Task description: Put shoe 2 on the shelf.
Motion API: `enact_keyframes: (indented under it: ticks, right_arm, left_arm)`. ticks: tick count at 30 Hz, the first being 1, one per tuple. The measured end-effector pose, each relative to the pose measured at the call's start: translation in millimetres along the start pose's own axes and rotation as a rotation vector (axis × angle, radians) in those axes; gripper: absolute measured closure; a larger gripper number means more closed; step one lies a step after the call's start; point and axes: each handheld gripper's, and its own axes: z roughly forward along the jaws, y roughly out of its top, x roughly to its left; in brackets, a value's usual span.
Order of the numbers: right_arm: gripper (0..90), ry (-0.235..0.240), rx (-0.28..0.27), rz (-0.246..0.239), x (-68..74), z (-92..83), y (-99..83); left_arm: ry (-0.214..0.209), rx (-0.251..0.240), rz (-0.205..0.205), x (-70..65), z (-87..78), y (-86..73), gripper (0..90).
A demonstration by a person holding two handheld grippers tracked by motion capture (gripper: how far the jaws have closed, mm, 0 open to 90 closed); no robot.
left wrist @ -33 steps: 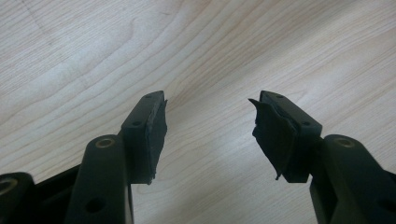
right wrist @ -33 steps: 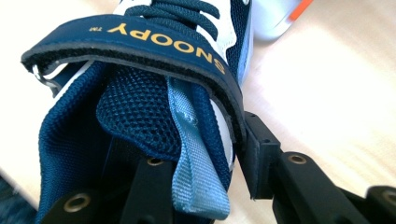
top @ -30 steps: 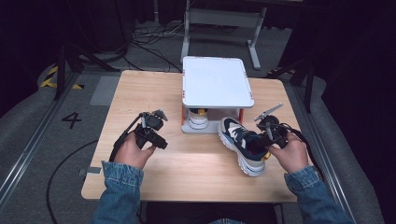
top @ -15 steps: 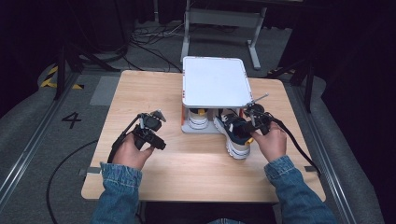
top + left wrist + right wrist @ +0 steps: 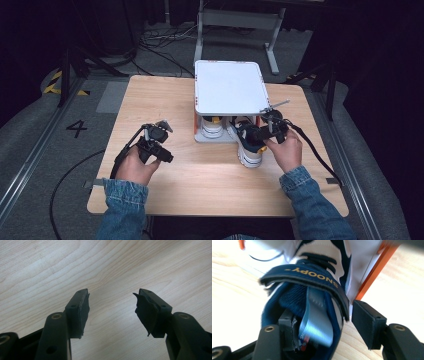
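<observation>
A navy and white shoe [image 5: 248,146] stands on the wooden table [image 5: 200,190], its toe under the white-topped rack [image 5: 227,92] and its heel toward me. In the right gripper view the shoe [image 5: 307,277] has a strap reading SNOOPY. My right gripper [image 5: 256,135] [image 5: 324,311] is at the heel; its jaws have just been opening. One jaw is inside the collar, the other stands clear outside it, with the collar wall between them. My left gripper [image 5: 166,157] [image 5: 111,307] rests over bare table at the left, open, with nothing between its jaws.
A second white shoe [image 5: 212,126] sits under the rack on its left side. An orange rack post [image 5: 372,275] stands just right of the held-out shoe. A steel table frame [image 5: 235,20] and cables lie on the floor beyond.
My right hand has carried the shoe left and away from me, up to the rack, set it down, and the jaws have spread apart. The left hand has stayed put.
</observation>
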Motion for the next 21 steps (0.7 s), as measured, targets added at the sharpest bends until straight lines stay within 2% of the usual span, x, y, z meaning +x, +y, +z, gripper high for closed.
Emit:
enact_keyframes:
  ticks: [3,4,7,8,10,12,14,17,19,21]
  right_arm:
    - [40.0,0.012,-0.008,-0.011,-0.8,-13.7,-1.4]
    - [39.9,0.012,-0.011,-0.022,-0.7,-20.7,-3.1]
    - [40.4,0.007,-0.03,-0.044,0.4,-42.2,-10.5]
    - [41.6,0.006,-0.035,-0.054,0.5,-48.6,-13.3]
    - [42.8,0.009,-0.028,-0.061,1.2,-59.7,-19.3]
    - [44.4,0.007,-0.009,-0.085,2.5,-68.1,-26.8]
    - [47.2,0.009,0.009,-0.109,2.9,-73.7,-35.1]
    - [55.4,0.001,0.064,-0.164,5.5,-78.7,-46.3]
    - [62.8,0.021,0.12,-0.188,7.7,-77.1,-51.8]
    - [71.1,0.075,0.167,-0.211,10.1,-69.1,-57.6]
  left_arm:
    - [0.005,-0.001,0.02,-0.9,2.0,4.9,43.7]
    - [-0.01,-0.001,0.018,-2.7,3.6,7.5,43.7]
    - [-0.002,0.002,0.038,-5.1,5.0,13.2,43.7]
    - [-0.018,0.004,0.032,-6.9,6.0,15.1,43.6]
    - [-0.008,0.003,0.055,-8.5,6.8,19.5,43.7]
    - [-0.025,0.01,0.053,-11.0,8.3,23.2,43.5]
    - [-0.018,0.01,0.069,-12.4,9.0,27.1,43.5]
    - [-0.031,0.013,0.083,-15.6,10.7,31.6,43.5]
    - [-0.032,0.021,0.089,-17.4,12.3,33.8,43.5]
    - [-0.037,0.021,0.093,-18.3,13.2,34.3,43.4]
